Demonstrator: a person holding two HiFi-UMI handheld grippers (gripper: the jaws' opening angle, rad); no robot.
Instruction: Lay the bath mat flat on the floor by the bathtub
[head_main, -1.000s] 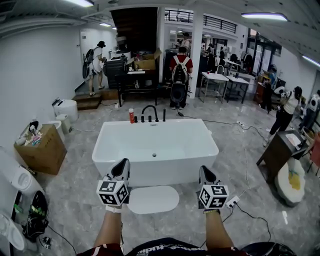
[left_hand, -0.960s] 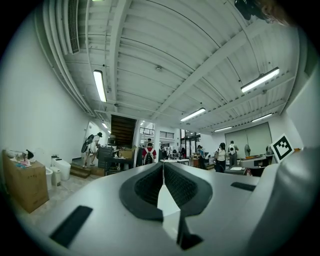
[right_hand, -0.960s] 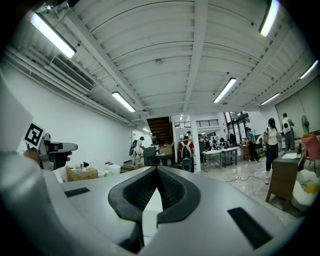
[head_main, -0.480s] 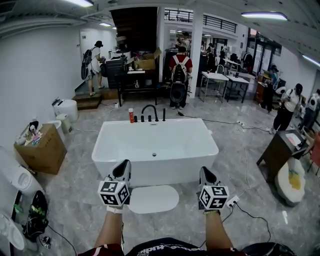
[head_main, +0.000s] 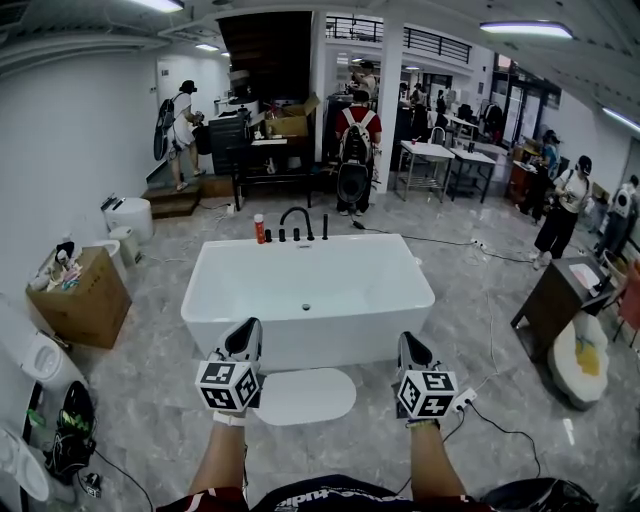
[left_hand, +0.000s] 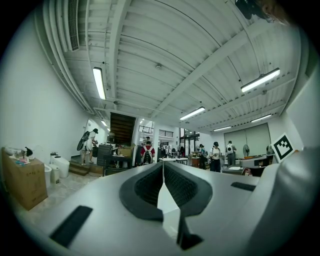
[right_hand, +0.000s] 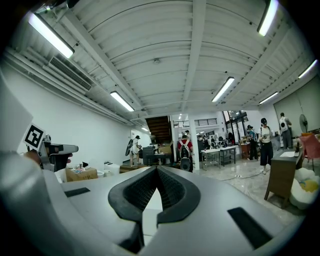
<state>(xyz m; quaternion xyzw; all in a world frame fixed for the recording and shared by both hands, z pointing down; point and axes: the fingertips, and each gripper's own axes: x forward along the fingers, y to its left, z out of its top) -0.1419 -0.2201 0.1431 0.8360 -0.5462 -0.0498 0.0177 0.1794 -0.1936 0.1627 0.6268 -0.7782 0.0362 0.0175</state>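
Lower centre of the head view: the white oval bath mat (head_main: 301, 396) lies flat on the grey marbled floor (head_main: 150, 400), just beside the near wall of the white bathtub (head_main: 305, 335), which fills the middle of the frame. No fold or curl shows on it.

The left gripper (head_main: 245, 336) hangs at the mat's left edge in the picture, and the right gripper (head_main: 408, 346) is off to the mat's right, clear of it. Both point level toward the tub. In the left gripper view the ribbed black pads meet at the tip, clenched on nothing. It's the same in the right gripper view: jaws pressed together, nothing between them. Neither gripper touches the mat.

At the tub's far rim stand a black faucet (head_main: 297, 221) and a red bottle (head_main: 259, 229). An open cardboard box (head_main: 84, 298) sits at the left edge of the frame, and a dark wooden cabinet (head_main: 553, 300) at the right. A white power strip (head_main: 465, 402) lies on the floor just right of the right gripper, its cable trailing away. Upper centre, a person with a backpack (head_main: 355, 150) stands facing away, with several more people farther back.
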